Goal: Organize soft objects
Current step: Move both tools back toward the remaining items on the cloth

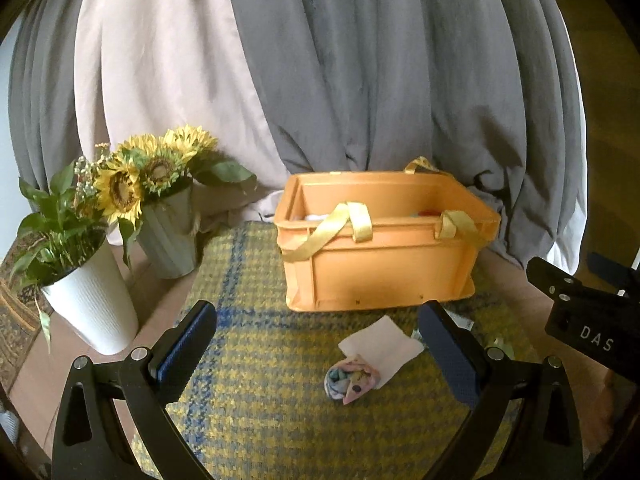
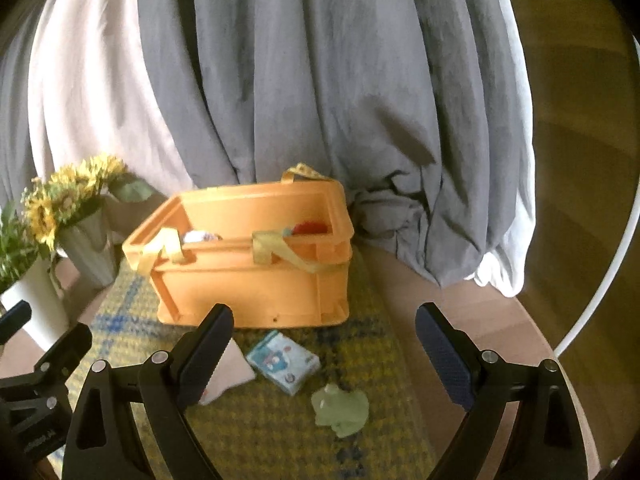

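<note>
Standing at the back of a yellow-and-blue houndstooth woven mat (image 1: 256, 360), an orange plastic crate (image 1: 384, 264) with yellow ribbon handles (image 1: 344, 228) takes up the middle of both views; bits of white and red cloth show over its rim, though what they are cannot be told. Behind it hang grey and pale pink curtains (image 1: 360, 80) that bunch at the table (image 2: 480, 320). Off the mat's left edge stand a ribbed grey vase of sunflowers (image 1: 168, 236) and, nearer, a white textured pot of green leaves (image 1: 92, 304).

On the mat in front of the crate lie the soft things. A pale beige folded cloth (image 1: 384, 348) sits near the crate's front wall, with a small pastel rolled bundle (image 1: 352, 380) touching its near corner. To their right, seen from the right wrist, lie a light blue printed packet (image 2: 284, 360) and, closer to the camera, a crumpled pale green cloth (image 2: 340, 404), the two just apart.

The left tool (image 1: 320, 352) hovers over the mat with its dark blue padded fingers (image 1: 188, 344) spread wide, holding nothing; the beige cloth and the bundle lie between them in view. The right tool (image 2: 324, 356) is likewise spread wide and empty, its left finger (image 2: 204, 356) covering part of the beige cloth. Each tool's black body shows at the edge of the other's view.
</note>
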Demonstrator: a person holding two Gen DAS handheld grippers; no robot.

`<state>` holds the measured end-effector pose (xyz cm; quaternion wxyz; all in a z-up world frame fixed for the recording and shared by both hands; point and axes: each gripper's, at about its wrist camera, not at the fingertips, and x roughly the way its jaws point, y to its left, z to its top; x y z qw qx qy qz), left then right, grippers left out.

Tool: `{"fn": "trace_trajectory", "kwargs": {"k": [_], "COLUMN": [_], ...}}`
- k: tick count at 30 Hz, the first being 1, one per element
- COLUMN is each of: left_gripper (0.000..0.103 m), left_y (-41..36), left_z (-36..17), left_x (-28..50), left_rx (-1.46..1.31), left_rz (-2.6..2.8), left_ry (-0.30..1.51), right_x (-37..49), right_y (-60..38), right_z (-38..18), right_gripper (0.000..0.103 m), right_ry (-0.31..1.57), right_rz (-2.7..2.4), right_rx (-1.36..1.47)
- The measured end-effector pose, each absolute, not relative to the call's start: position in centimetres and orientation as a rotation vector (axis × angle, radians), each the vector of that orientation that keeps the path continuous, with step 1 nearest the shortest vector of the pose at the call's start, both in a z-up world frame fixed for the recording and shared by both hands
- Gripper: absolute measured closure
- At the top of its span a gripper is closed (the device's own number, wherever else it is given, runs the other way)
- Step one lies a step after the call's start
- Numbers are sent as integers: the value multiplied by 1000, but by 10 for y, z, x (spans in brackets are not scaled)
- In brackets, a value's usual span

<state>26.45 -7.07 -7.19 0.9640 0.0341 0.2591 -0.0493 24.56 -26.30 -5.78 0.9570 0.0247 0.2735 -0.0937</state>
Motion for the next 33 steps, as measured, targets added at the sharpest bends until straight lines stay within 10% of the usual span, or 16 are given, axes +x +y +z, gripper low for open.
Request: {"fn": "trace_trajectory", "kwargs": {"k": [33], "left_gripper": [16], "left_y": [-93], "left_z": [-189], "left_x": [318], "left_rx": [55], "left_rz": [-129], "left_ry": [807], "right_x": [275], "right_y": [-287], "right_z": [-177], "right_gripper": [11], "right_ry": [839], "right_rz": [-216], "right_rx": [157]}}
